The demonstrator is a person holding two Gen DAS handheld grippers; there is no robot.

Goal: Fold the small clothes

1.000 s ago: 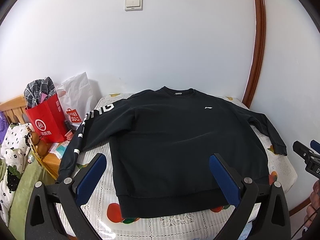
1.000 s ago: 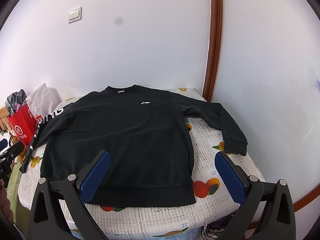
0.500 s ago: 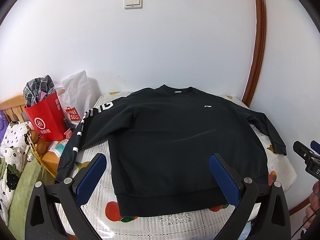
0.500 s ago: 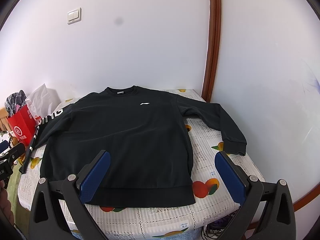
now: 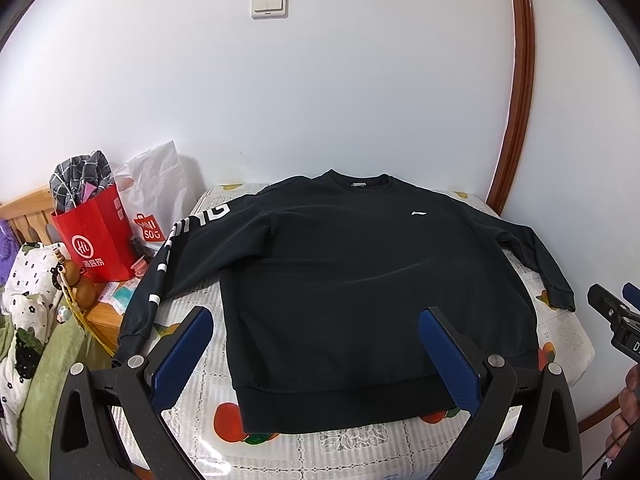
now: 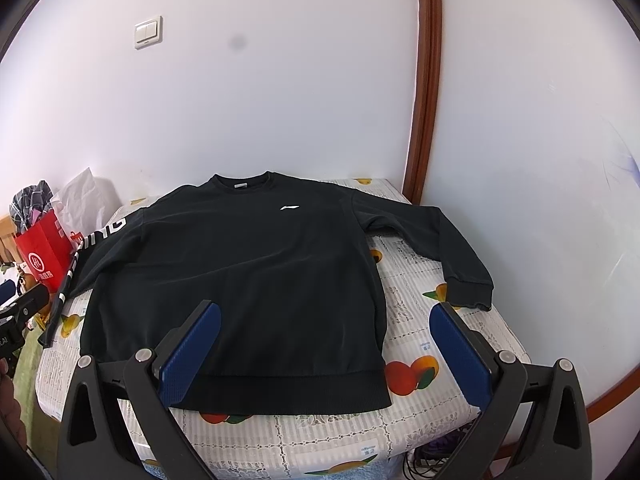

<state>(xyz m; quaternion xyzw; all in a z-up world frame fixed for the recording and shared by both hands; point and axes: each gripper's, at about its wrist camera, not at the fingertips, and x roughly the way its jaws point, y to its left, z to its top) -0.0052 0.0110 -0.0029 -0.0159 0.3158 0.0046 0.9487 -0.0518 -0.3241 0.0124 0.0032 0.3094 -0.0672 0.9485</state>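
Left wrist view: a black sweatshirt [image 5: 360, 280] is seen spread flat, front up, on the fruit-print counter [image 5: 280, 452], directly ahead of the left tongs [image 5: 316, 356], which are held wide apart above its hem. The right tongs [image 6: 324, 348] are likewise held apart over the hem. A red bag [image 5: 96, 240] is seen left of the left tongs.

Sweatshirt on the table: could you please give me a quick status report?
Left tongs open, right tongs open, both empty. Black sweatshirt flat, unfolded, sleeves spread. Red bag beside left sleeve, not blocking.
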